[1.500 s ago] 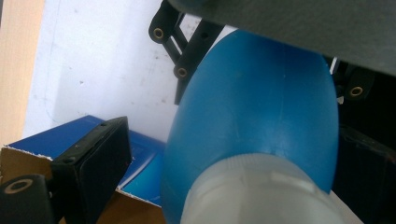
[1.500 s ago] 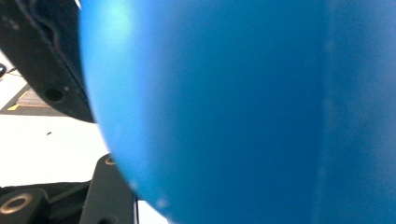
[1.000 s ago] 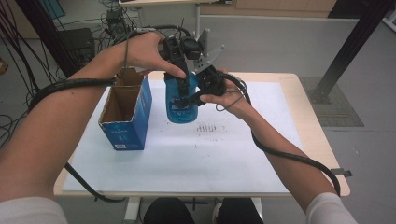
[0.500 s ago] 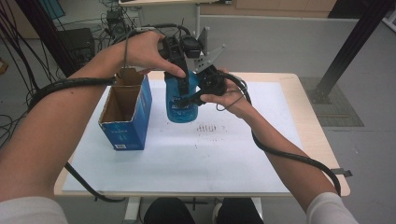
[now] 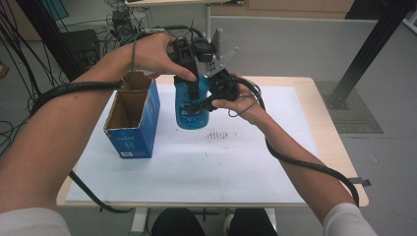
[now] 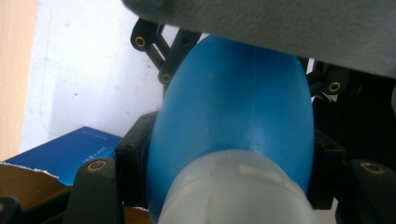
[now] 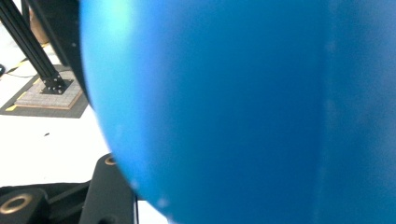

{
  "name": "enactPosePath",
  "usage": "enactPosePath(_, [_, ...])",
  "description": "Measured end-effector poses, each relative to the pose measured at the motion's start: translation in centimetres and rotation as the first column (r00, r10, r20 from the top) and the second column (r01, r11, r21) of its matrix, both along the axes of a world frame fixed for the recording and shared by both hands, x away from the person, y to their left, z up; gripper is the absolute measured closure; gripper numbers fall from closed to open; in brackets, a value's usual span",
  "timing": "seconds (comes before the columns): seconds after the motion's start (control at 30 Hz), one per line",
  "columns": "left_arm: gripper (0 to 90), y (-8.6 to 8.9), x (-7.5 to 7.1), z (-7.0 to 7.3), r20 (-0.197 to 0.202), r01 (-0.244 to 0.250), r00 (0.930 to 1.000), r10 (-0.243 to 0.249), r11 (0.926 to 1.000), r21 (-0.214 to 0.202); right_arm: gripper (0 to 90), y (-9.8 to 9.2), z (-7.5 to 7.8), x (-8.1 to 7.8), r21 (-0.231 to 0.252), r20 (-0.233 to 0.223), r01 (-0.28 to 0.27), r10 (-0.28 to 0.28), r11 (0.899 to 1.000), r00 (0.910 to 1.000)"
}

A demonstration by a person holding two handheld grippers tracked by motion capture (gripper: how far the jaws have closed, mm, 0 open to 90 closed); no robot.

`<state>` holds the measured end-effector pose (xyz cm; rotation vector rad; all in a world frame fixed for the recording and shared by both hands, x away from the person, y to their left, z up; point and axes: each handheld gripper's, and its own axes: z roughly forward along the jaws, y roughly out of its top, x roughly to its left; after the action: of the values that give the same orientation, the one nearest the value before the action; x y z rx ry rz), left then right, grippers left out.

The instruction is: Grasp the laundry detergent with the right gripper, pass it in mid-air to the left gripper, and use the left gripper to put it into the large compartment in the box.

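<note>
Near the far-left corner of the white-covered bench (image 5: 275,167), an open-topped blue cardboard box (image 5: 134,129) with brown inner walls, upright; inside looks empty as far as the high view reaches, though the bottom stays in shadow. Just to its right, closer to the middle of the far edge, a translucent blue plastic bottle (image 5: 189,109) with a rounded body and a whitish cap (image 6: 236,191), upright, apart from the box; contents impossible to judge through the blue wall.

Left tongs (image 5: 189,81) brought down from above onto the bottle's top, hand (image 5: 152,54) curled over the body of the tool, forearm slanting in from the lower left. Jaws just closed in, now clamped at the bottle's shoulder just below the cap, pads pressing either side in the left gripper view. Right tongs (image 5: 206,101) coming in level from the right, hand (image 5: 243,101) behind them, jaws gripping the bottle's belly.

Bottle's base hidden from above, so hard to tell whether resting on the bench or lifted. Right gripper view blurred with blue, one black jaw (image 7: 109,191) at the lower left. Faint dark marks (image 5: 219,135) on the sheet beside the bottle
</note>
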<state>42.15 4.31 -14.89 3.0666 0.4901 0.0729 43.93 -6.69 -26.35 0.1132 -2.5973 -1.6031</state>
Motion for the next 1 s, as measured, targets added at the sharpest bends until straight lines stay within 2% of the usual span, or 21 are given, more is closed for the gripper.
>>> enactPosePath(0.37, [35.7,0.10,-0.18,-0.14,0.002,0.008,1.0000,-0.008,1.0000,0.006,43.6,0.08,-0.05,-0.13,-0.009,0.008,-0.001,0.001,1.000,1.0000])
enactPosePath(0.43, [35.7,0.11,-0.23,-0.25,0.000,0.006,1.0000,-0.006,1.0000,0.006,43.6,0.11,-0.12,-0.12,-0.015,0.021,0.003,-0.002,1.000,0.9998])
enactPosePath(0.53, [35.7,0.11,-0.25,-0.33,0.000,0.008,1.0000,-0.008,0.9999,0.009,43.6,0.11,-0.22,-0.24,-0.016,0.006,0.001,-0.001,1.000,1.0000])
enactPosePath(1.0, [36.0,0.19,-0.34,-0.19,0.012,0.009,0.9999,-0.009,1.0000,-0.001,43.3,0.19,-0.27,-0.11,0.003,0.005,-0.007,0.007,1.000,1.0000])
